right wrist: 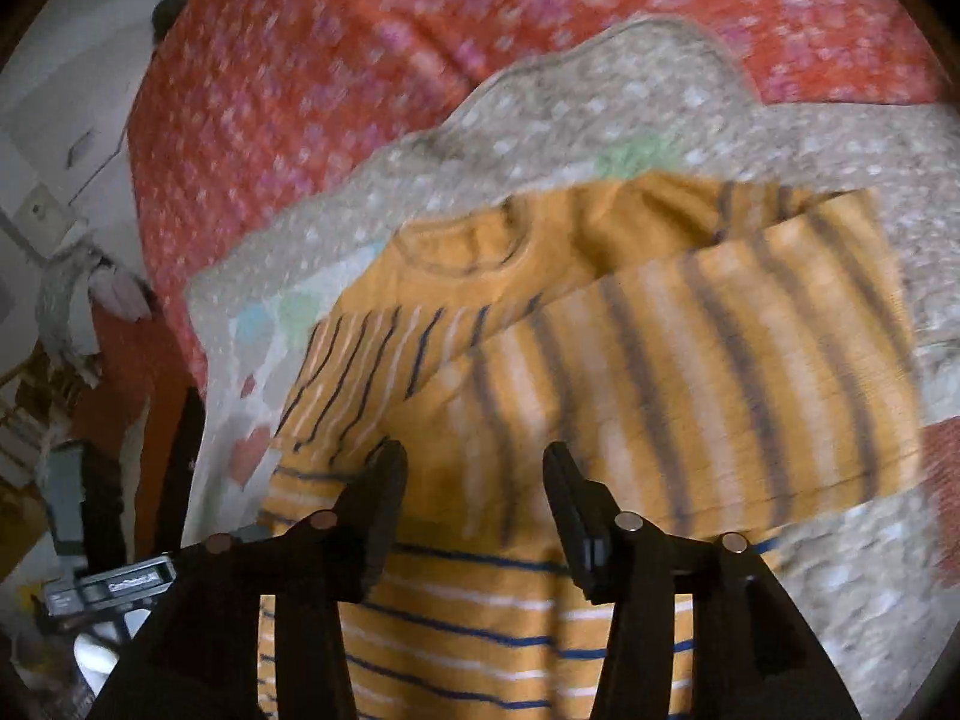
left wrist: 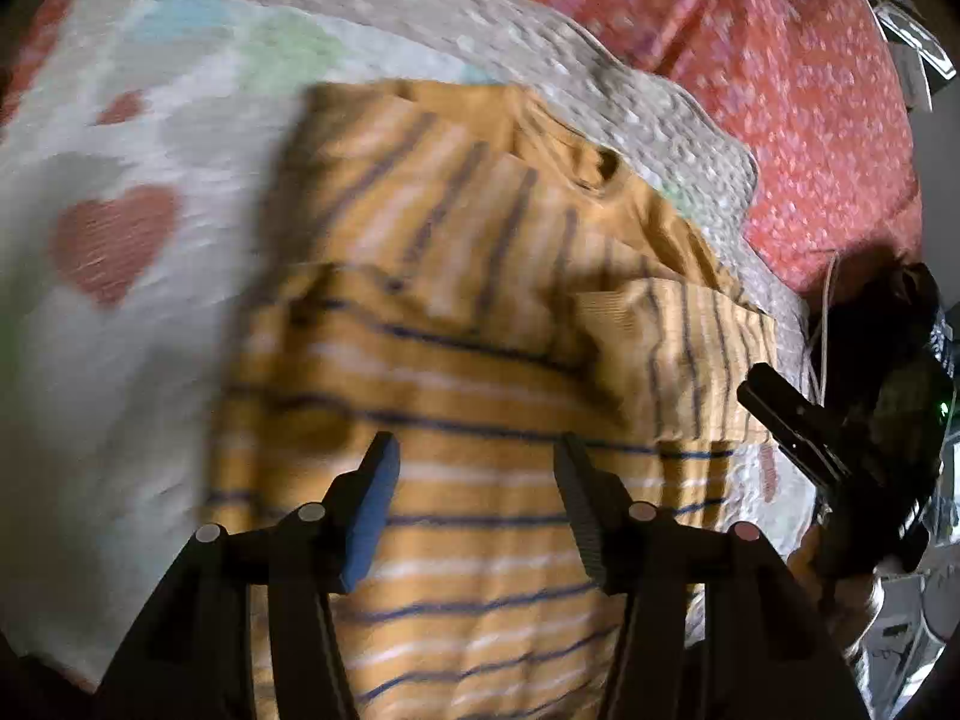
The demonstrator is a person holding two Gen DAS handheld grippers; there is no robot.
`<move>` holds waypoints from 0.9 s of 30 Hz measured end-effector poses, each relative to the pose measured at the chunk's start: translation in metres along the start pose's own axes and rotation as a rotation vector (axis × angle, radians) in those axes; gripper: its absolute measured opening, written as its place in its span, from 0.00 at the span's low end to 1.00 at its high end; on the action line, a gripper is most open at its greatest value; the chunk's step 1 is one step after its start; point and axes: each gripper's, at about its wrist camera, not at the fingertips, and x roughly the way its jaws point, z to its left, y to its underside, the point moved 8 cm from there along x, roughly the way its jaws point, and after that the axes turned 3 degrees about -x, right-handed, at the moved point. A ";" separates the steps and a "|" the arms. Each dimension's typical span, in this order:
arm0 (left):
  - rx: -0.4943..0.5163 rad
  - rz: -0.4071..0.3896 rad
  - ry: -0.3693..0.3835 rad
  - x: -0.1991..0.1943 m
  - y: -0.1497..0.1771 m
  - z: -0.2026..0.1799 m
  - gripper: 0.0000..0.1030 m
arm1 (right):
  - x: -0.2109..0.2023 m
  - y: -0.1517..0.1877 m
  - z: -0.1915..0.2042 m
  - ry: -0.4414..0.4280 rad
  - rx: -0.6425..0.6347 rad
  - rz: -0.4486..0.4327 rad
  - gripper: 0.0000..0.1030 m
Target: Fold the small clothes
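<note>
Left gripper (left wrist: 474, 462) spread, empty, above shirt (left wrist: 456, 420) hem. Shirt on quilt (left wrist: 120, 312), 2 sleeves folded across chest. Right gripper (right wrist: 474, 468) spread, empty, over shirt's folded sleeve (right wrist: 720, 360). Next, probably: pinch hem corners evenly, fold toward collar (right wrist: 462, 246), smooth creases.

The striped shirt (left wrist: 456, 396) was smeared with blur and its bottom ran off the lower edge in both views, the heart blanket (left wrist: 114, 240) was fuzzy too, and the right tongs (left wrist: 798, 426) were half cut off.
</note>
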 end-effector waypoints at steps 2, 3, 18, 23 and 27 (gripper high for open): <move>0.024 0.027 0.006 0.022 -0.011 -0.023 0.51 | -0.006 -0.005 -0.020 0.004 0.033 -0.028 0.51; 0.037 0.036 0.011 0.031 -0.014 -0.034 0.51 | -0.010 -0.006 -0.026 0.005 0.045 -0.041 0.51; 0.140 -0.040 -0.094 0.036 -0.039 -0.083 0.04 | -0.073 -0.047 -0.105 -0.019 0.276 -0.240 0.52; 0.050 -0.128 -0.166 0.004 -0.093 -0.035 0.04 | -0.061 -0.049 -0.100 -0.068 0.321 -0.221 0.52; -0.009 -0.110 -0.291 0.018 -0.116 0.023 0.04 | -0.029 -0.045 -0.073 -0.064 0.257 -0.152 0.52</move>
